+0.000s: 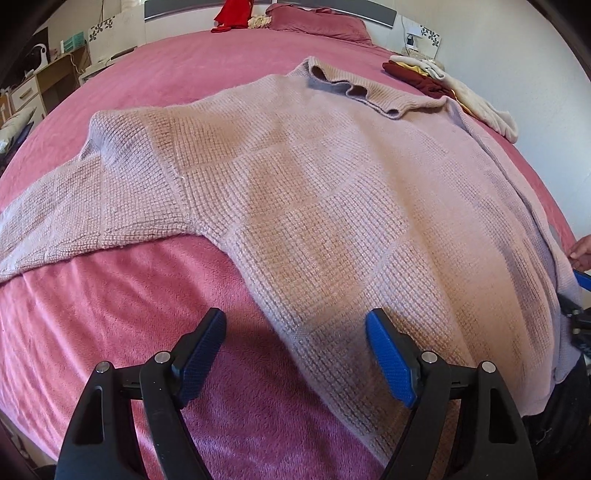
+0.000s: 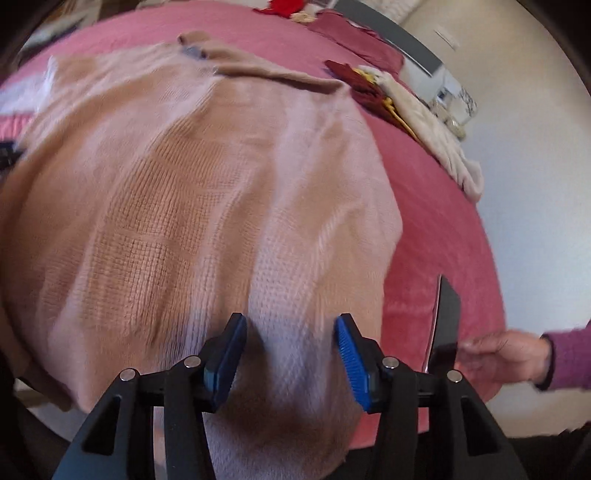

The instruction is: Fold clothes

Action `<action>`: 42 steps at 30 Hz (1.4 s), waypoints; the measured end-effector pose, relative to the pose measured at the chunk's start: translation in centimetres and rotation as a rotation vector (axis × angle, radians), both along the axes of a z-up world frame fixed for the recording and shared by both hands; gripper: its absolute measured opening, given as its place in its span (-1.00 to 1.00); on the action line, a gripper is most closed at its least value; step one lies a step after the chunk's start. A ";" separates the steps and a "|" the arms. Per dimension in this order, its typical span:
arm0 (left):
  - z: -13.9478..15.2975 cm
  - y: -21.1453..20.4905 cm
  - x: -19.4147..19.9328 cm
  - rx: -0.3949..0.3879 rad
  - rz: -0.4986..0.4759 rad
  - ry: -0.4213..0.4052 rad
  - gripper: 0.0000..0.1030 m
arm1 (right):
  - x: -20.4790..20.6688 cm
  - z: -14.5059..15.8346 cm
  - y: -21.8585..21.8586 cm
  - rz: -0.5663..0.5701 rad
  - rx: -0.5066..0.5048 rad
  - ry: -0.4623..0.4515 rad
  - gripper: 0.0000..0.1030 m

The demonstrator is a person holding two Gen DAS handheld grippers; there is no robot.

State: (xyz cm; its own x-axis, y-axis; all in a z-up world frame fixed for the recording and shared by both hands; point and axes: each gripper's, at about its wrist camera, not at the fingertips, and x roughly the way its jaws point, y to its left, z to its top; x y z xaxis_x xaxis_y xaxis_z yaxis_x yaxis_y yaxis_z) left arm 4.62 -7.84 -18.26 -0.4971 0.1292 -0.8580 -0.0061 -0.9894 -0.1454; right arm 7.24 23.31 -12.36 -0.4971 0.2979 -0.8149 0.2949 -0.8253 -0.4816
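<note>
A pale pink knitted sweater (image 1: 314,206) lies spread on the pink bed cover (image 1: 110,314), collar at the far end and one sleeve stretched out to the left. My left gripper (image 1: 295,317) hangs open just above the sweater's near left edge, and its blue pads touch nothing. In the right wrist view the sweater (image 2: 166,184) is blurred. A bunched fold of it fills the gap between the pads of my right gripper (image 2: 290,319), and creases run out from the grip. The right gripper's blue tip (image 1: 581,280) also shows at the sweater's right edge.
A pile of dark red, yellow and cream clothes (image 1: 443,85) lies at the far right of the bed. A red garment (image 1: 232,14) and a pink pillow (image 1: 314,22) are by the headboard. A desk (image 1: 55,77) stands left. A hand in a purple sleeve (image 2: 506,354) is at the bed's right edge.
</note>
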 end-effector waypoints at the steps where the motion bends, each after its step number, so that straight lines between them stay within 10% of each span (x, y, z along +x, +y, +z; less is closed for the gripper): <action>1: 0.0 0.0 0.0 0.001 0.001 -0.002 0.55 | 0.0 -0.6 -0.1 0.012 0.024 -0.003 -0.06; 6: 0.0 0.1 -0.2 0.003 0.002 -0.018 0.55 | -0.4 0.5 2.4 -0.038 -0.123 -0.060 -0.70; 14: 0.3 0.0 -0.1 -0.001 0.012 -0.035 0.56 | -1.4 2.3 7.3 -0.123 -0.380 -0.161 -0.74; 25: 0.3 -0.3 0.1 0.005 0.007 -0.026 0.57 | 0.5 5.1 8.5 -0.108 -0.390 -0.075 -0.75; 42: -0.8 1.1 -0.1 -0.067 -0.011 0.016 0.85 | -6.8 6.5 19.1 -0.244 -0.893 -0.267 -0.73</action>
State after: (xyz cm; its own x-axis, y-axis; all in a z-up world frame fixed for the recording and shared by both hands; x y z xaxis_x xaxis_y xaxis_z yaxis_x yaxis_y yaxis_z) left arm 4.54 -6.73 -19.07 -0.5098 0.0773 -0.8568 -0.0187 -0.9967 -0.0788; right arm 0.46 42.38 -5.82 -0.2691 -0.4164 -0.8685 0.0756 -0.9081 0.4120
